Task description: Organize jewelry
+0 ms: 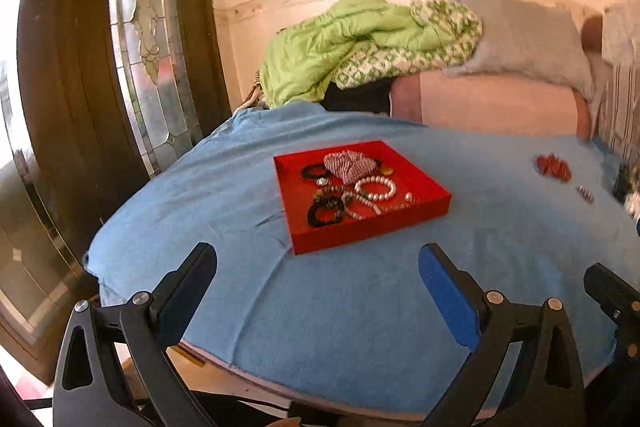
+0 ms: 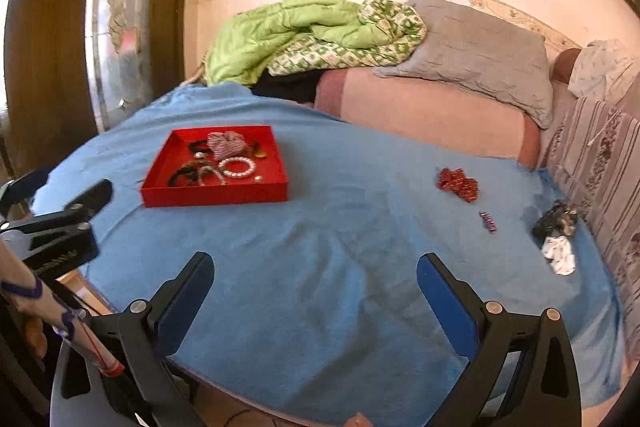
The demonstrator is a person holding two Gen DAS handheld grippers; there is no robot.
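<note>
Jewelry (image 1: pixel 352 189) in tray (image 1: pixel 416 223); loose pieces (image 2: pixel 458 184) well right.

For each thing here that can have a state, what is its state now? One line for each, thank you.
Red square tray: lidless, holding bracelets and a striped pouch.
White pearl bracelet: lying inside the tray.
Red beaded jewelry piece: loose on the blue cloth, outside the tray.
Black and white jewelry heap: outside the tray, at the cloth's edge.
Left gripper: open, empty.
Right gripper: open, empty.
</note>
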